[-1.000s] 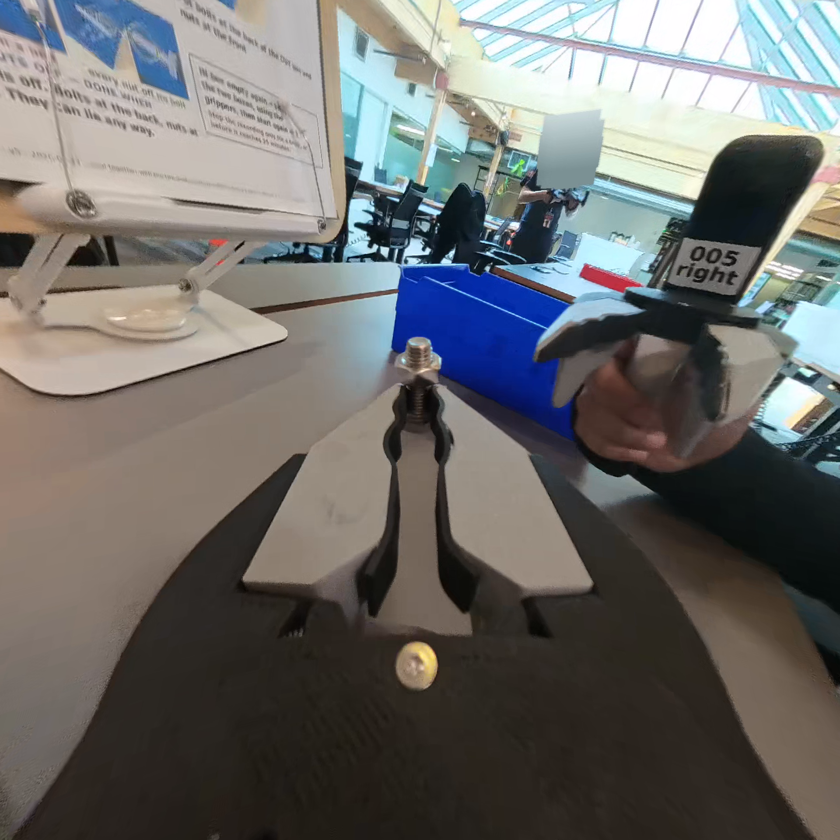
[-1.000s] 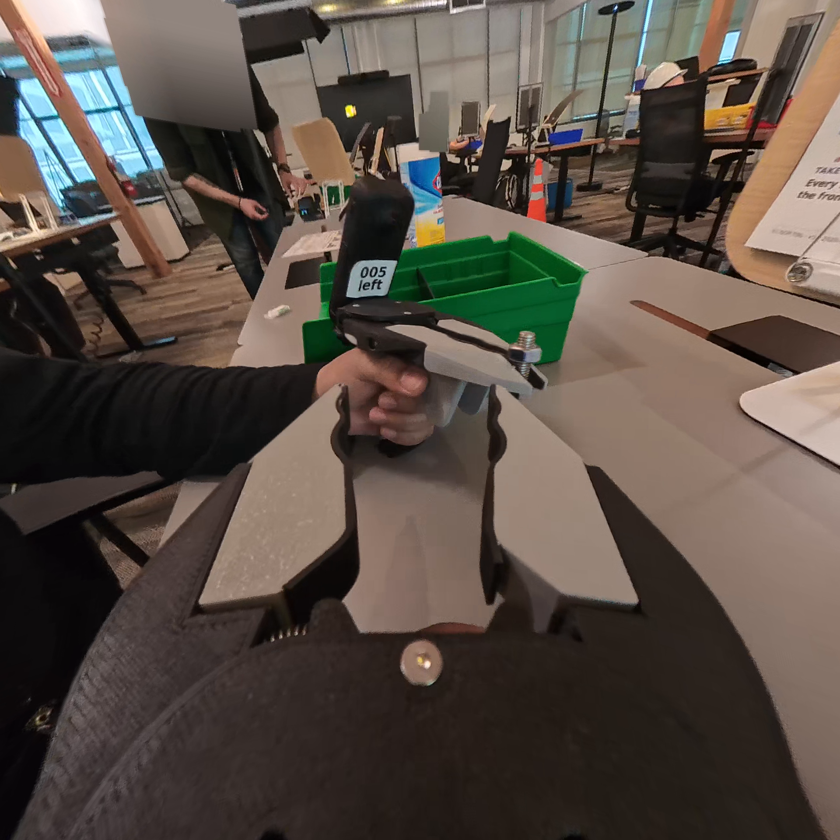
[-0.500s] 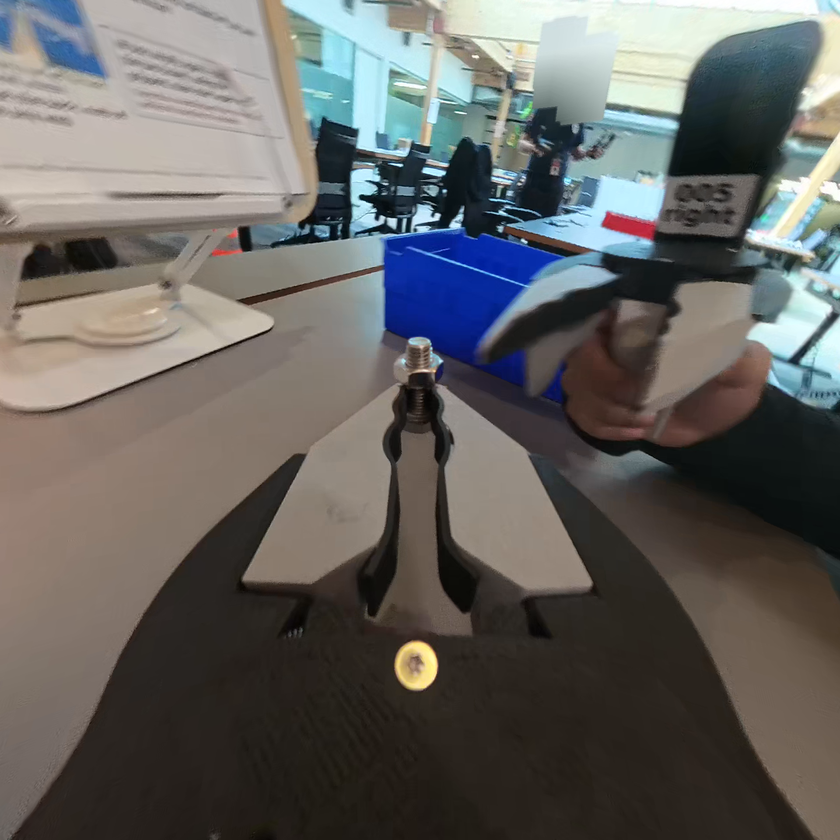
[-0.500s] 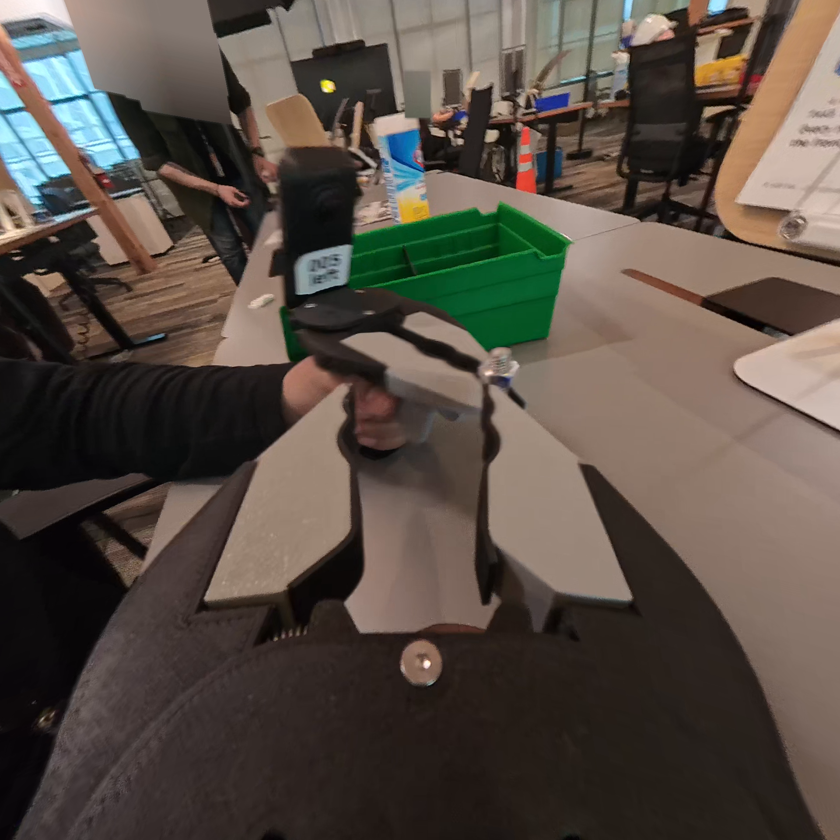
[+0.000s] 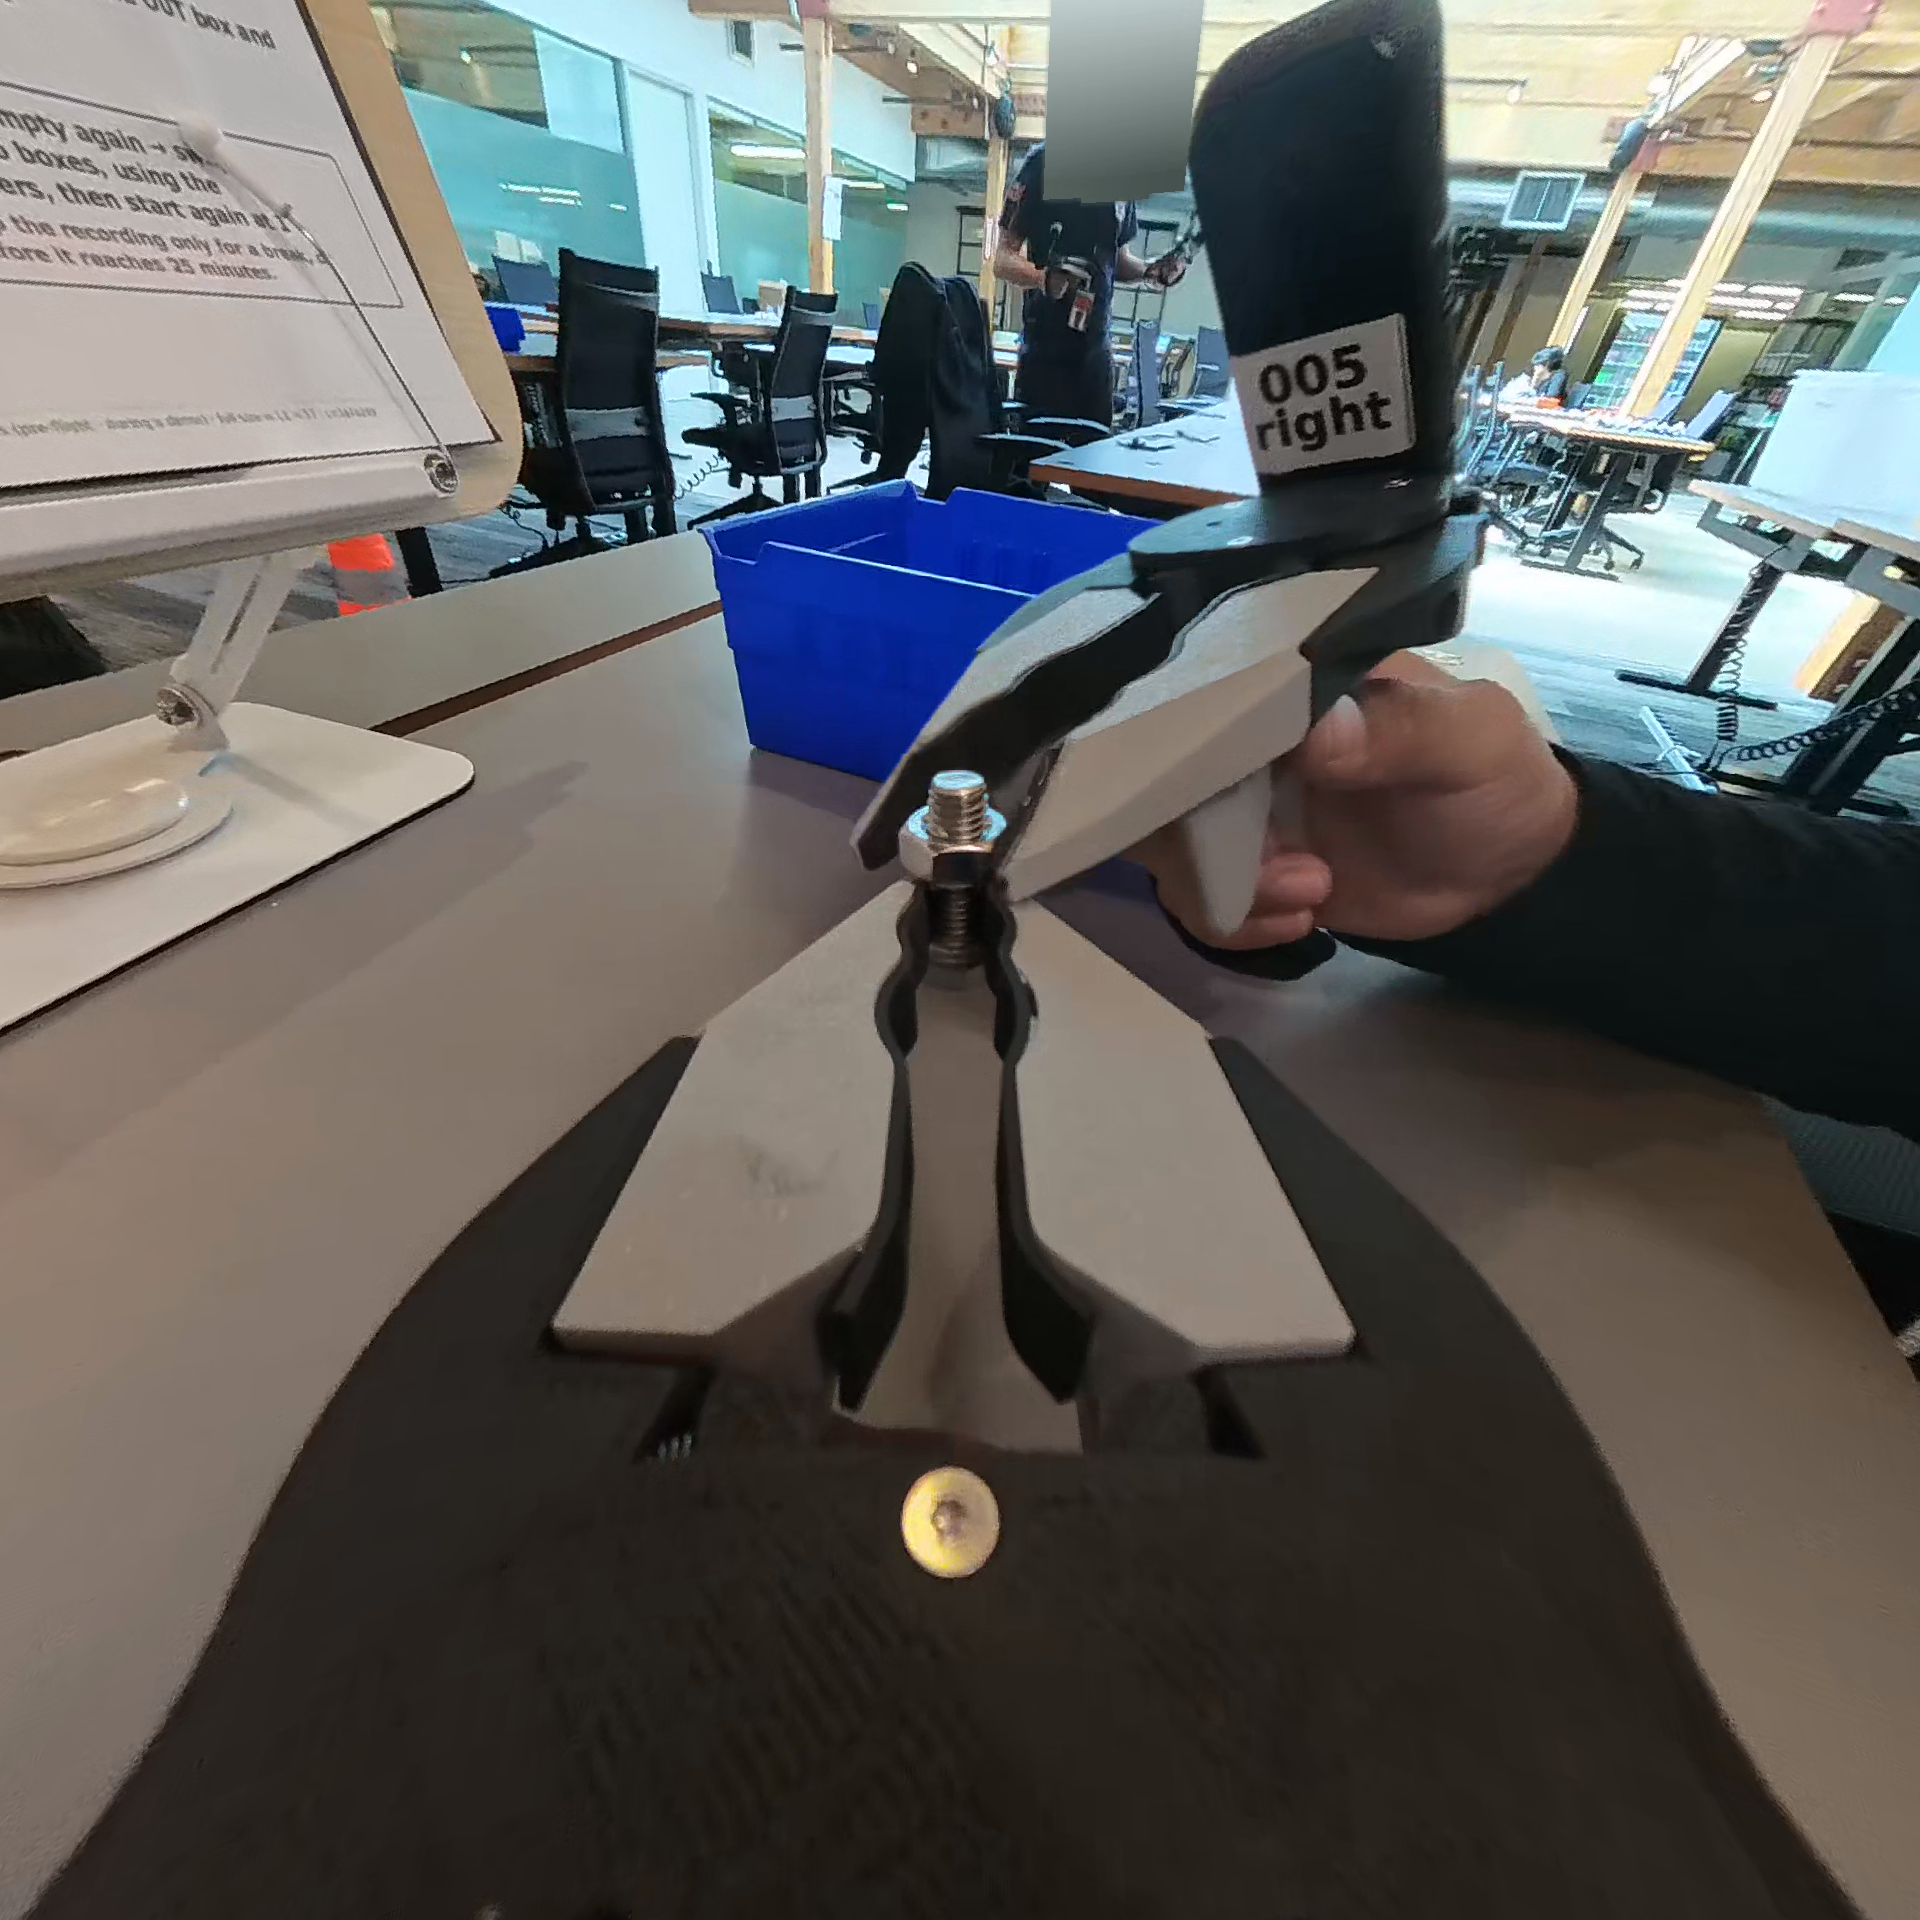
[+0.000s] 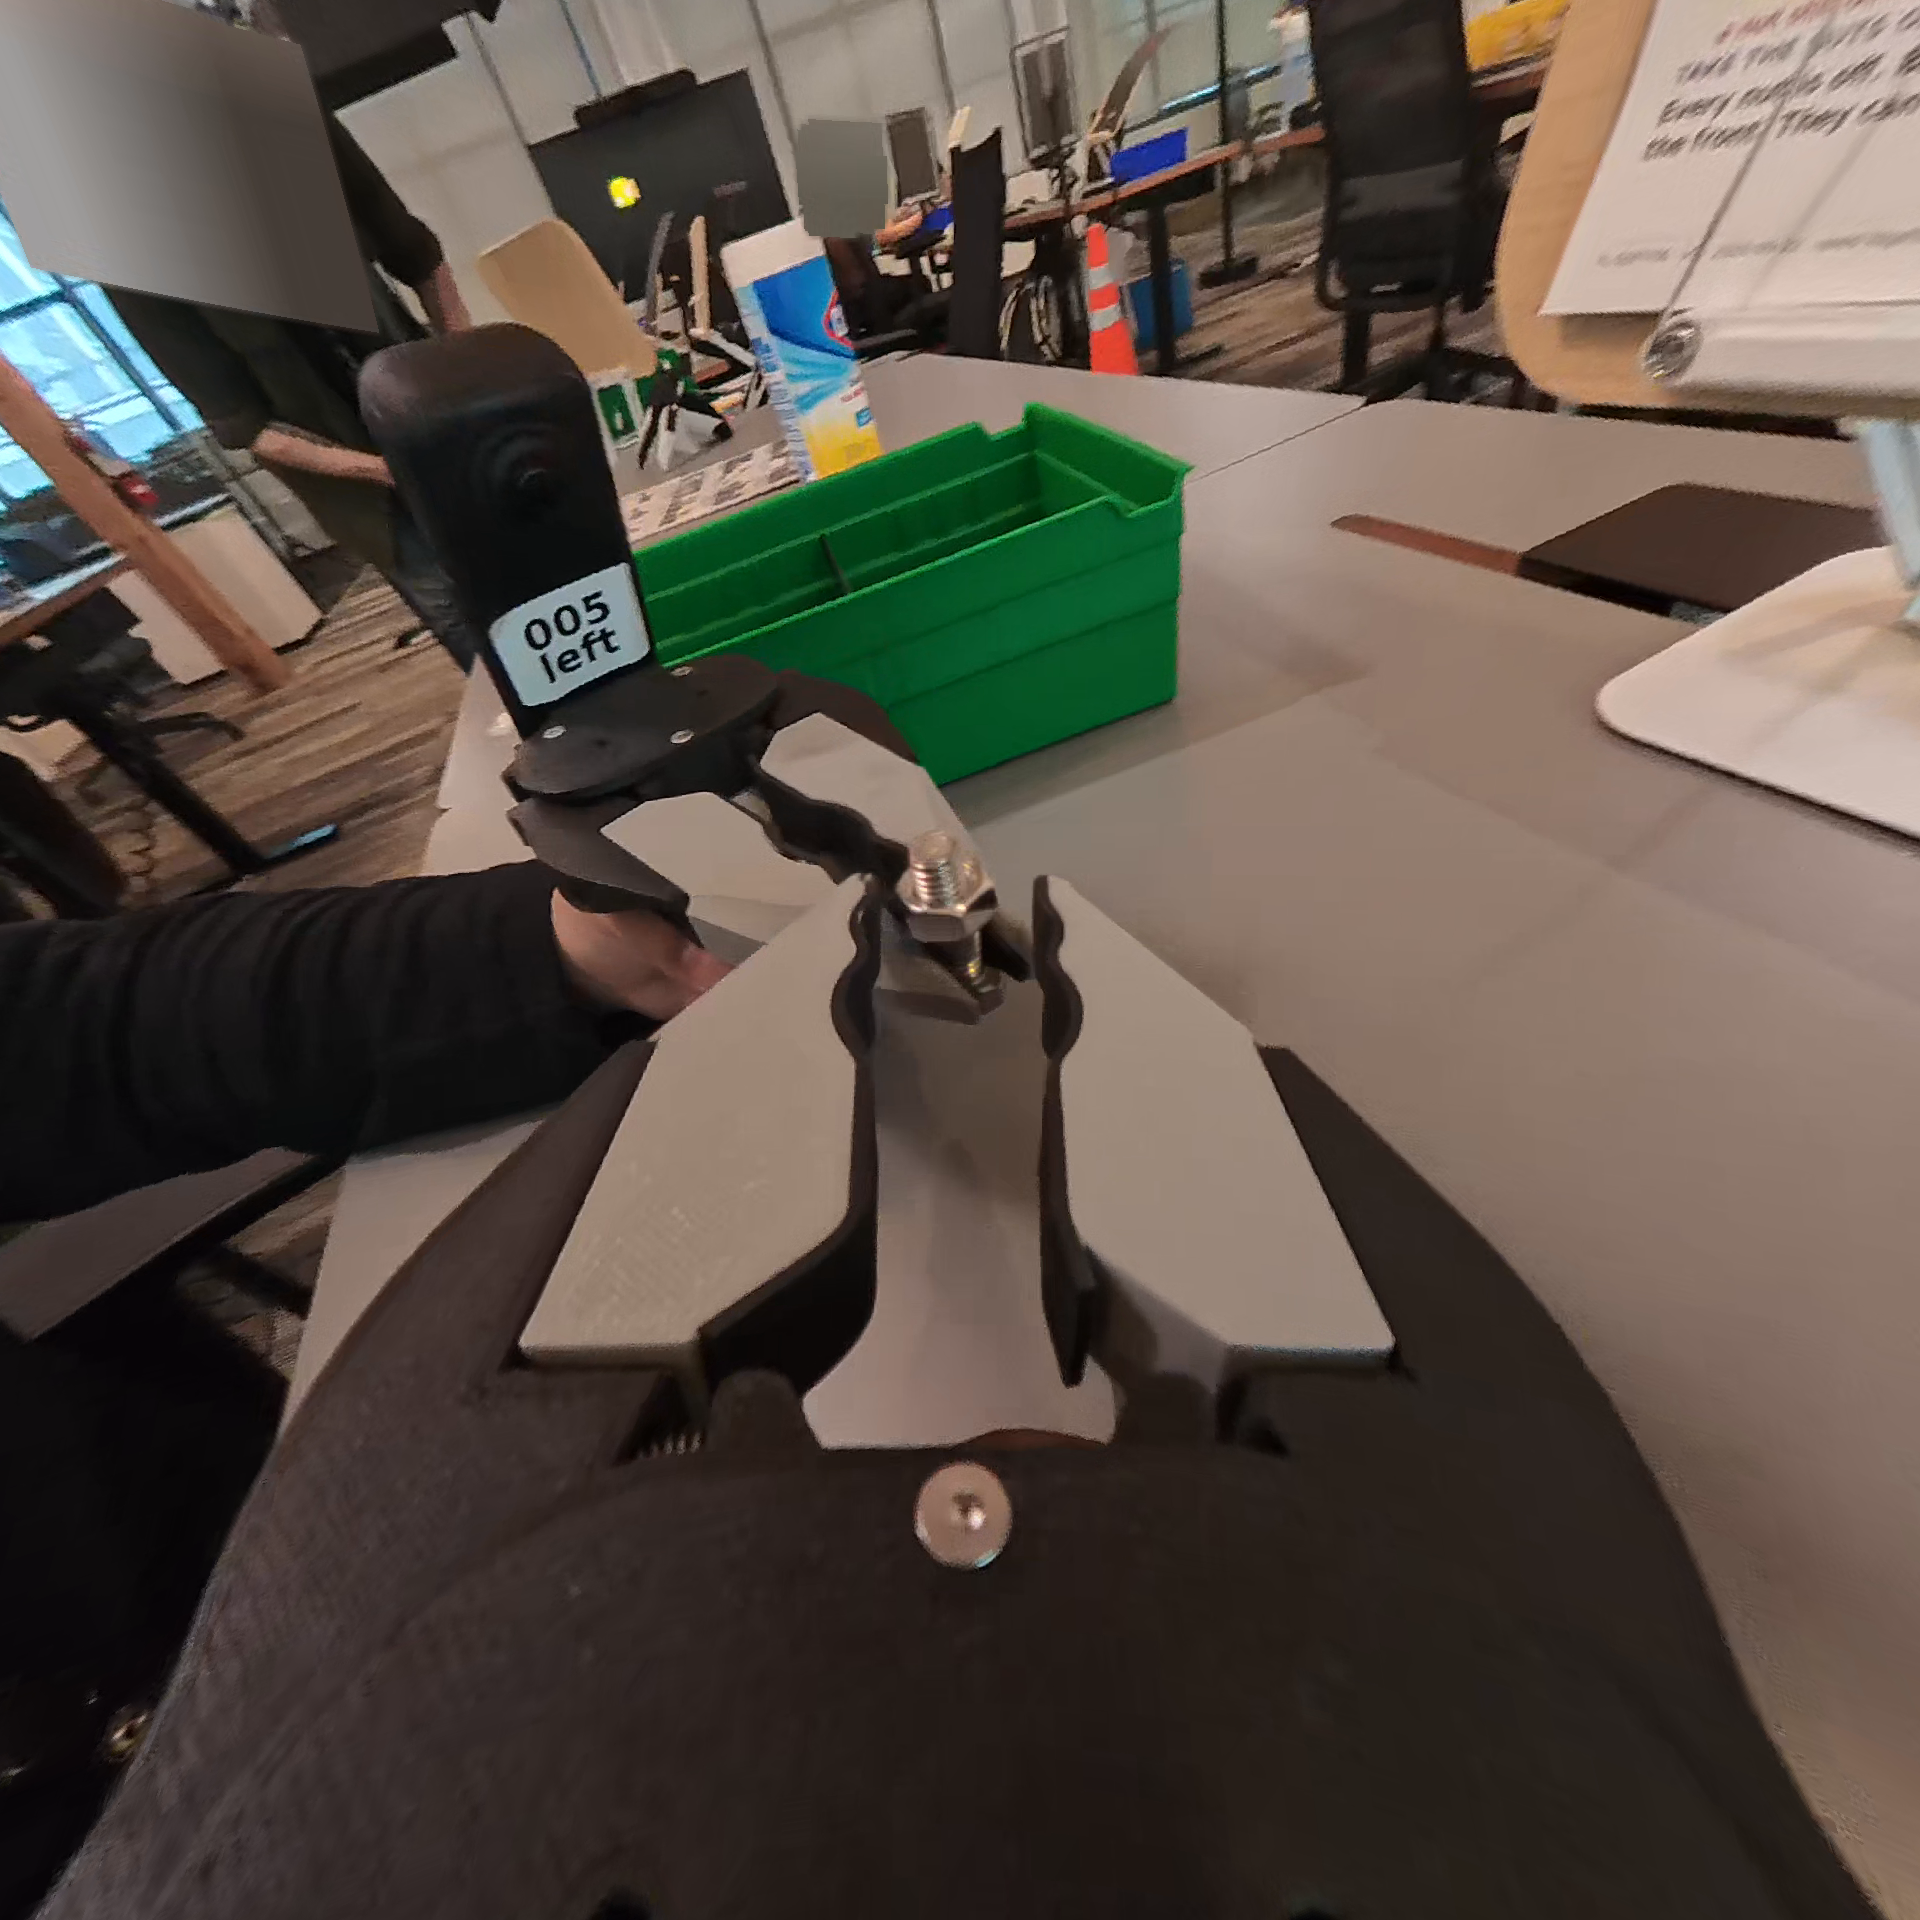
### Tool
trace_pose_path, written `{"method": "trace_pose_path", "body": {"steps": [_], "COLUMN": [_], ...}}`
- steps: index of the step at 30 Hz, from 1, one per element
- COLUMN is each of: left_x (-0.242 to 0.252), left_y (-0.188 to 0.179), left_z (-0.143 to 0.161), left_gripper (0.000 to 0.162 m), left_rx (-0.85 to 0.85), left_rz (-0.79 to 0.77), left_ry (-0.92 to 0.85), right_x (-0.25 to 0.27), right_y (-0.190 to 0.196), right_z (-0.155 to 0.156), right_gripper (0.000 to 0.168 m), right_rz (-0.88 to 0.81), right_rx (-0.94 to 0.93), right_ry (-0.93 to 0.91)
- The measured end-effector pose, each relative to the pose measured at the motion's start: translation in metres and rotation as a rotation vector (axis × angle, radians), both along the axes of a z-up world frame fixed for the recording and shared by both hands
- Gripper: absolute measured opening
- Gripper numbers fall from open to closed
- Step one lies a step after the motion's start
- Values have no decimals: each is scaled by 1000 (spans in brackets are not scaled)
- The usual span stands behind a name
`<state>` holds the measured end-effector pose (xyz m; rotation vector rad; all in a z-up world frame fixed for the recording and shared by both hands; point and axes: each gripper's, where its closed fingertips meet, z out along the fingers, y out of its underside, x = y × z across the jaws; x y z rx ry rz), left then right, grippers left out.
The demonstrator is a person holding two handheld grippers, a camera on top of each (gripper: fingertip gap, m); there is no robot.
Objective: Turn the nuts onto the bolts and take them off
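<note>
My left gripper [image 5: 954,930] is shut on the threaded shaft of a steel bolt [image 5: 956,798] and holds it upright above the grey table [image 5: 436,997]. A hex nut [image 5: 951,842] sits on the bolt just above the fingertips. My right gripper [image 6: 951,935] is open, with its two fingertips on either side of the nut [image 6: 940,899], not closed on it. In the left wrist view the right gripper [image 5: 940,868] comes in from the right and straddles the nut. In the right wrist view the left gripper [image 6: 966,971] comes in from the left and holds the bolt [image 6: 935,857].
A blue bin [image 5: 862,644] stands behind the bolt. A green bin [image 6: 987,644] stands on the left side of the table, with a wipes canister [image 6: 800,343] behind it. A white document stand [image 5: 208,790] sits at the back. A person [image 5: 1070,291] stands among office chairs beyond. Only a small space, under 4 cm, lies between the two pairs of fingers.
My right gripper has moved in from the side to the bolt, and its open fingers now straddle the nut. My left gripper has kept its hold on the bolt.
</note>
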<state>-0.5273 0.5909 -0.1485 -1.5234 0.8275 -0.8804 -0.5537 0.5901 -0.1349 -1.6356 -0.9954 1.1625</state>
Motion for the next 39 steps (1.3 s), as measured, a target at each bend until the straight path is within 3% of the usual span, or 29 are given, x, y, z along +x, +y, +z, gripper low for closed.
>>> {"method": "trace_pose_path", "body": {"steps": [2, 10, 16, 23, 28, 32, 35, 39], "left_x": [2, 0, -6, -13, -14, -14, -14, -14], "left_y": [-2, 9, 17, 23, 24, 25, 25, 25], "left_z": [-3, -10, -9, -9, -8, -9, -10, -11], "left_gripper": [6, 11, 42, 36, 32, 31, 30, 30], "left_rx": [-6, -15, -44, -53, -53, -63, -68, -77], "left_rz": [-11, 67, 119, 158, 166, 164, 162, 157], "left_ry": [12, 52, 29, 18, 17, 19, 16, 18], "right_x": [-2, 0, 12, 51, 127, 204, 236, 255], "right_y": [-2, 8, 25, 19, 23, 71, 89, 84], "right_z": [-1, -9, -10, 68, 128, 102, 58, -14], "right_gripper": [17, 16, 16, 16, 16, 16, 16, 17], "right_rz": [12, -92, -202, -378, -680, -886, -827, -676], "right_rx": [-7, 95, 112, 374, 667, 600, 331, -5], "right_ry": [-4, -116, -137, -4, -57, -298, -407, -589]}}
